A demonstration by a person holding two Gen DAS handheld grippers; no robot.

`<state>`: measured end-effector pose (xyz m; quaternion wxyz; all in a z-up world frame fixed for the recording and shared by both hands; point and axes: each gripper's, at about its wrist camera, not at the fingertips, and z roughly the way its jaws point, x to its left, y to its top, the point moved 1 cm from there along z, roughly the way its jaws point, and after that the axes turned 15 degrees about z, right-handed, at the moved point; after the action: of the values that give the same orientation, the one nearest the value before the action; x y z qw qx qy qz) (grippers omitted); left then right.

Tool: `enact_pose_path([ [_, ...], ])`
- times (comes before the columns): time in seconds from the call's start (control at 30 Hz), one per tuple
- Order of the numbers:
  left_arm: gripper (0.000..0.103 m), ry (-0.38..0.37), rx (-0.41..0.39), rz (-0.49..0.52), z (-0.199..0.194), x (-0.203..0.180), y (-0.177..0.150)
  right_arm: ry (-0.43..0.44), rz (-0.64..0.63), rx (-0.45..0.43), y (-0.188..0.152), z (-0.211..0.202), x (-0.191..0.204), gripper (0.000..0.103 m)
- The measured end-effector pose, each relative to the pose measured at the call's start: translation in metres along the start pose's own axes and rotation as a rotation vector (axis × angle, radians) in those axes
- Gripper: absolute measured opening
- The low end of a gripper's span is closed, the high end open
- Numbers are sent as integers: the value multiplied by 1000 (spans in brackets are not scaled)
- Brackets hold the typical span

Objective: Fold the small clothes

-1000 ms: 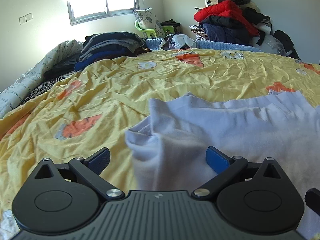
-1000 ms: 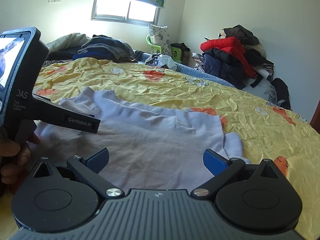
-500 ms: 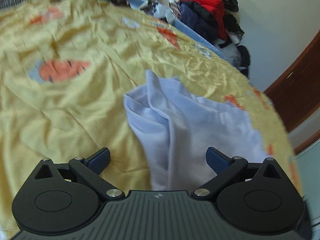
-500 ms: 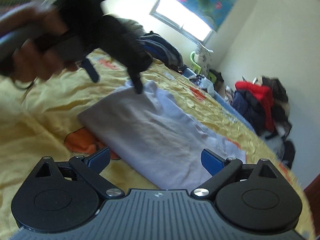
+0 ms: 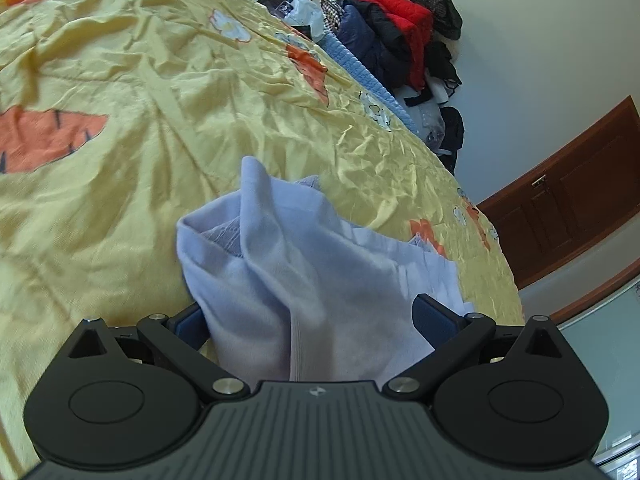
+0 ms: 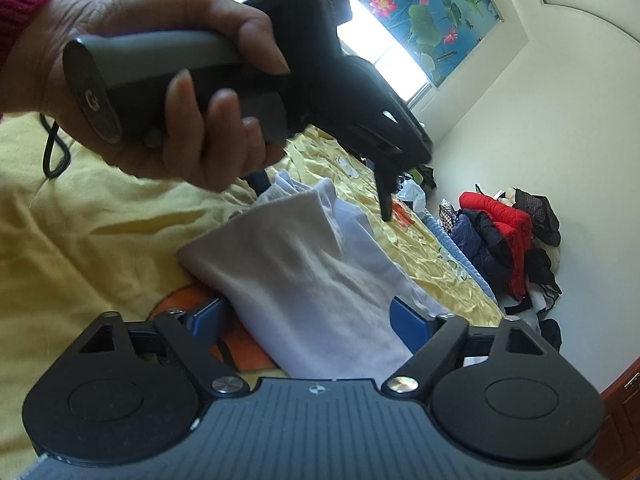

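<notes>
A pale lilac garment (image 5: 304,280) lies bunched and partly folded on the yellow bedspread (image 5: 120,128). My left gripper (image 5: 310,316) is open, its blue pads on either side of the garment's near edge. In the right wrist view the same garment (image 6: 320,280) runs between the open pads of my right gripper (image 6: 308,320). The left gripper (image 6: 320,200), held in a hand, hangs over the garment's far end, fingers apart and pointing down.
A pile of red, navy and black clothes (image 5: 400,28) sits past the bed's far edge by the wall. A brown wooden door (image 5: 580,184) stands at the right. A window with a lotus blind (image 6: 424,12) is behind the bed.
Both grippers have swung round and tilted over the garment. The cloth has gone from spread flat to bunched and folded narrower. The left gripper now hangs close above its far end.
</notes>
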<state>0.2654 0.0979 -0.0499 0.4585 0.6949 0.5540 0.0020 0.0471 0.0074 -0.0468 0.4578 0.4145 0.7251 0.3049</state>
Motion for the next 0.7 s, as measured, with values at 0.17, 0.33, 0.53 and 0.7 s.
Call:
enact_pose_path([
  [0.17,102,-6,-28,-11,12,4,10,17,-34,-3,8,12,12,60],
  [0.33,62,63,-32,-12,19,5,16,39,-84,-14,9,17,21,39],
  [0.53,25,147,-27,-10,20,9,16,81,-77,-6,10,15,19,21],
  [0.7,12,193,-33,22,17,4,13,107,-45,-30,12,11,14,11],
])
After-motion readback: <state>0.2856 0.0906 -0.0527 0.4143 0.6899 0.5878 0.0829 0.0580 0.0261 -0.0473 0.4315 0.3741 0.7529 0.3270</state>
